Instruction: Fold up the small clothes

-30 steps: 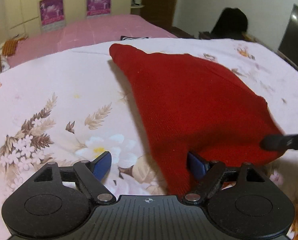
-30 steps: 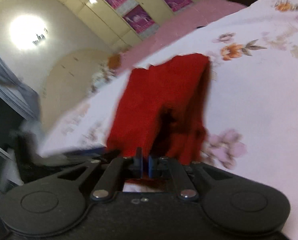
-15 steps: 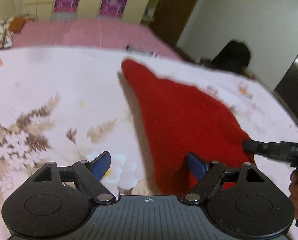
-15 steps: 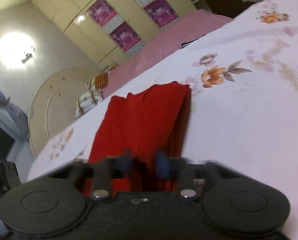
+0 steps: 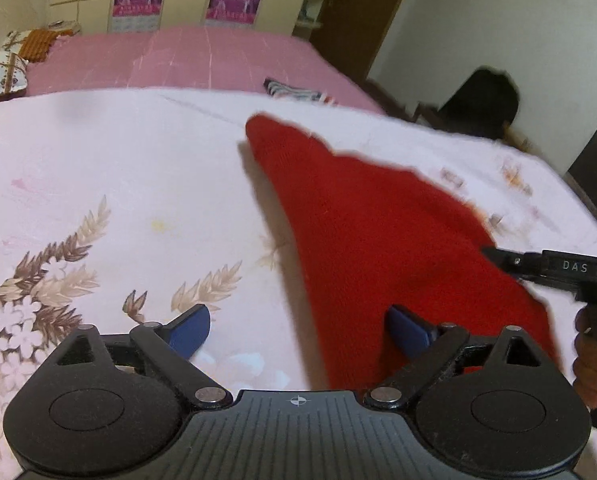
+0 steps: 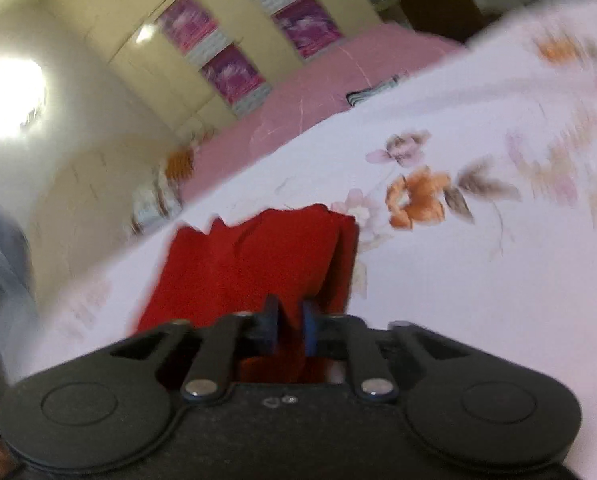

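Floral bedding (image 5: 98,184), pale pink with brown leaf sprays and orange blooms, fills the lower half of both views, with a plain pink bed and cream wardrobes across the top. Your red knit garment (image 5: 378,240) lies on that sheet right of centre in the left wrist view, tapering to a rounded point at upper centre and widening toward the lower right. It looks soft and thick, a fine-ribbed wool with a matte face.

Your left gripper (image 5: 298,330) has its blue pads wide apart; the right-hand pad sits over the red edge, the other over bare sheet, and nothing is pinched. Your right gripper (image 6: 289,326) is clamped on a bunch of the red fabric, which shows between the nearly closed pads at lower centre of its view, with folds standing up beyond. In the left wrist view it enters from the right edge, at the garment's right border.

You appear to be mid-fold, one side held and the other free. Next, you likely need the left pads to close on the near red edge, so both sides travel together and the layers land square.
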